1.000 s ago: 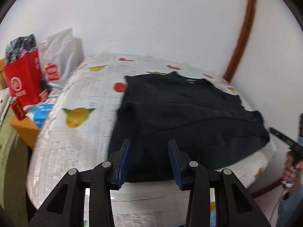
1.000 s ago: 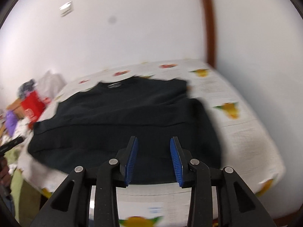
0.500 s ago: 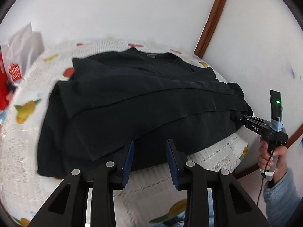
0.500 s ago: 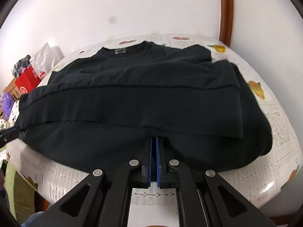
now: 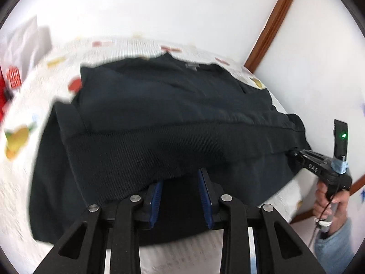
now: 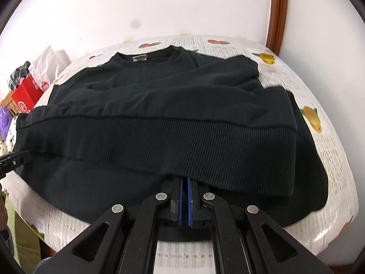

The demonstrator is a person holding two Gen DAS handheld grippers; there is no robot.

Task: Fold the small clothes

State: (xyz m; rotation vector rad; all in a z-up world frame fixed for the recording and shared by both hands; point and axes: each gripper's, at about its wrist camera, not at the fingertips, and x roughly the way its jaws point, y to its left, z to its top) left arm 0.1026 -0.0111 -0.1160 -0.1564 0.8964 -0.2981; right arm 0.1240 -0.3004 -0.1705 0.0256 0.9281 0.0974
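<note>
Sweatshirt [image 6: 159, 105], black, spread on worktop [image 6: 319, 105] with fruit-print cover, collar toward the wall, ribbed hem [image 6: 182, 146] folded up over the body. Left tongs [image 5: 180, 194] at the hem's near edge, narrow gap, just been closing, blue pads [image 5: 156, 196] either side of dark cloth, not seen pressing. Right tongs [image 6: 185, 202] fully closed under the hem's near edge; grip on cloth cannot be told. Red bag [image 6: 26, 96] left of the sweatshirt, off the worktop.

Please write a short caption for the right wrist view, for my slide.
Right gripper shut at the ribbed hem of a black sweater on a fruit-print table.
</note>
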